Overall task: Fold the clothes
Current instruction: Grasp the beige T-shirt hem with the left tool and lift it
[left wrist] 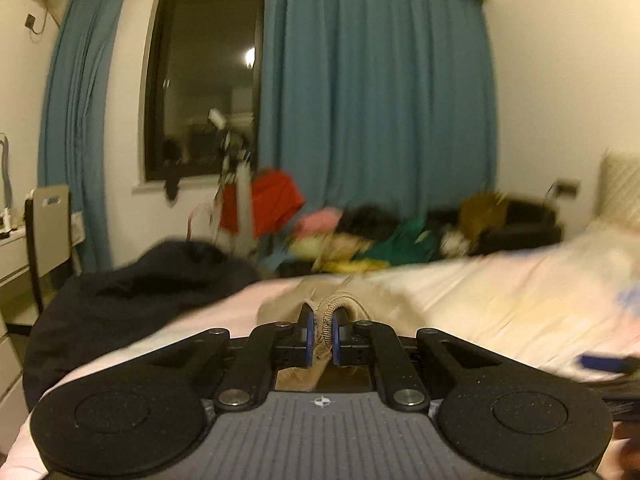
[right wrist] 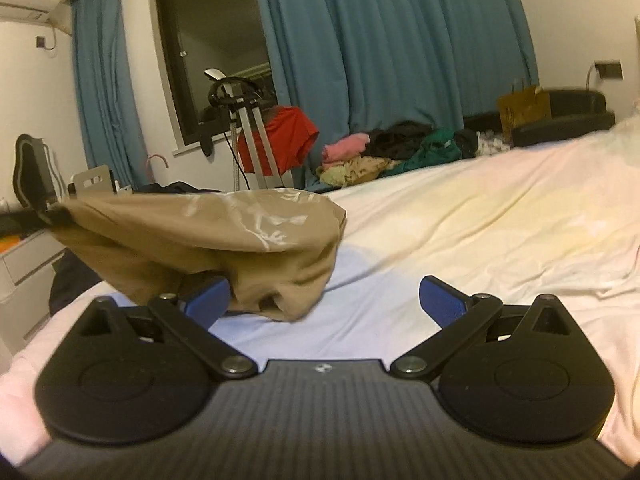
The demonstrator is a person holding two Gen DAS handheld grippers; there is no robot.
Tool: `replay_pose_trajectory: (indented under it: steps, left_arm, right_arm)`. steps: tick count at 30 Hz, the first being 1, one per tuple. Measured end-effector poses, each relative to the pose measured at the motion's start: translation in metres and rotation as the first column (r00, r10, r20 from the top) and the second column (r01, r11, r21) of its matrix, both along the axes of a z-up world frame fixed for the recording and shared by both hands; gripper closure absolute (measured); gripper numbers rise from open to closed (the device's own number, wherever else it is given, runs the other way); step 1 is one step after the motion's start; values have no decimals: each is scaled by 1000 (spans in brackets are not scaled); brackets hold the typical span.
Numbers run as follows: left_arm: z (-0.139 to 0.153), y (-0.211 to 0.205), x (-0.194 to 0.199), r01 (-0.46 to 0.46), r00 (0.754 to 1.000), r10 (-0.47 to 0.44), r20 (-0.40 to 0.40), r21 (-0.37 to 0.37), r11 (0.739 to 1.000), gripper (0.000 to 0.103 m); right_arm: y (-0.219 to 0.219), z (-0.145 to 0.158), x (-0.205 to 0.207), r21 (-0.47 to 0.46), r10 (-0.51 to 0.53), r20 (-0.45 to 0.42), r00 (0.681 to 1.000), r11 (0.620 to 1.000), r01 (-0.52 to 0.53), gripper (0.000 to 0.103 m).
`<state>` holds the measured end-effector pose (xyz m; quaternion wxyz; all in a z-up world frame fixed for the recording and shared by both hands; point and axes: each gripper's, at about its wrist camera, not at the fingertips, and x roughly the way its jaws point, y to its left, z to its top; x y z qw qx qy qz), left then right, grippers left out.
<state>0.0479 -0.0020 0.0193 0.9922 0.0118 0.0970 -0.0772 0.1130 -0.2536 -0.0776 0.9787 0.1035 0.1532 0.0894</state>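
Observation:
A tan garment with a pale print (right wrist: 208, 240) hangs above the bed, lifted at its left end. In the left wrist view my left gripper (left wrist: 323, 330) is shut on a ribbed edge of this tan garment (left wrist: 340, 304); the view is blurred. My right gripper (right wrist: 326, 300) is open and empty just above the bed sheet (right wrist: 460, 232). The garment's lower folds droop over its left blue fingertip (right wrist: 210, 300). The right blue fingertip (right wrist: 442, 298) is free.
A pile of mixed clothes (right wrist: 392, 152) lies at the far side of the bed. A red shirt (right wrist: 288, 136) hangs on a stand by the window. A black garment (left wrist: 132, 288) lies at the bed's left end. Blue curtains (right wrist: 392, 40) are behind.

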Motion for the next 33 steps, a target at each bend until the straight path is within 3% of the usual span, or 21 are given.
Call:
replay_pose_trajectory:
  steps: [4, 7, 12, 14, 15, 16, 17, 22, 25, 29, 33]
  left_arm:
    - [29, 13, -61, 94, 991, -79, 112, -133, 987, 95]
    - [35, 22, -86, 165, 977, -140, 164, -153, 974, 95]
    - [22, 47, -73, 124, 992, -111, 65, -255, 959, 94]
    - [12, 59, -64, 96, 995, -93, 24, -289, 953, 94]
    - [8, 65, -59, 92, 996, -93, 12, -306, 948, 94]
    - [2, 70, -54, 92, 995, -97, 3, -328, 940, 94]
    - [-4, 74, -49, 94, 995, -103, -7, -349, 932, 94]
    - [-25, 83, -24, 87, 991, -115, -64, -344, 935, 94]
    - [-33, 82, -10, 94, 990, -126, -69, -346, 933, 94]
    - [-38, 67, 6, 92, 990, -120, -74, -300, 950, 94]
    - [-44, 53, 5, 80, 989, -109, -98, -266, 961, 94]
  right_arm:
    - [8, 8, -15, -25, 3, 32, 999, 1000, -2, 0]
    - [21, 12, -25, -49, 32, 44, 999, 998, -29, 0]
    - [70, 7, -33, -109, 180, 15, 984, 978, -177, 0]
    - [89, 6, -36, -132, 238, 1, 971, 963, -235, 7]
    - [99, 5, -38, -143, 266, -6, 964, 954, -264, 15]
    - [109, 4, -39, -153, 294, -14, 956, 944, -293, 31]
    - [117, 1, -35, -140, 304, -31, 952, 942, -305, 36]
    - [146, -10, -14, -95, 357, -26, 934, 929, -358, 38]
    - [147, -18, -5, -75, 331, -26, 943, 940, -332, 39]
    - [123, -21, 9, -15, 195, -56, 979, 981, -196, 38]
    - [90, -11, 14, 21, 67, -80, 995, 998, -65, 37]
